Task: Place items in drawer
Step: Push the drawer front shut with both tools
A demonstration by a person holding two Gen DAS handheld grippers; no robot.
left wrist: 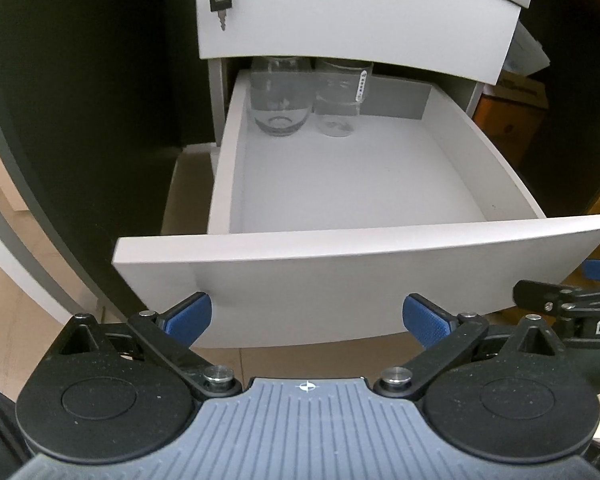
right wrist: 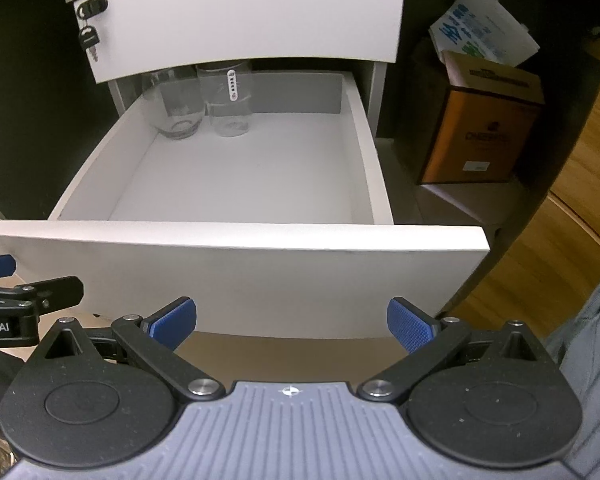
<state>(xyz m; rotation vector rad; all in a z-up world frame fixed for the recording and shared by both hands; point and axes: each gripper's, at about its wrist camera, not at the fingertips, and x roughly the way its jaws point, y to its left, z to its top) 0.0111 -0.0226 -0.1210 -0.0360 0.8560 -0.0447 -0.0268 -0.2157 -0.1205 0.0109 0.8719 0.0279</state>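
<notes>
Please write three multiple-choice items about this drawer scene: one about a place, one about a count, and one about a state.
1. Where in the open drawer do the glass containers stand?
A. back left corner
B. front right corner
C. middle

2. How many glass containers are inside?
A. one
B. two
C. four

3. What is the state of the left tool and right tool?
A. both open and empty
B. both shut
C. one holds a container

Answers: 1 A, they stand against the back wall at the left; 2 B, two stand side by side; 3 A, blue fingers spread with nothing between.
</notes>
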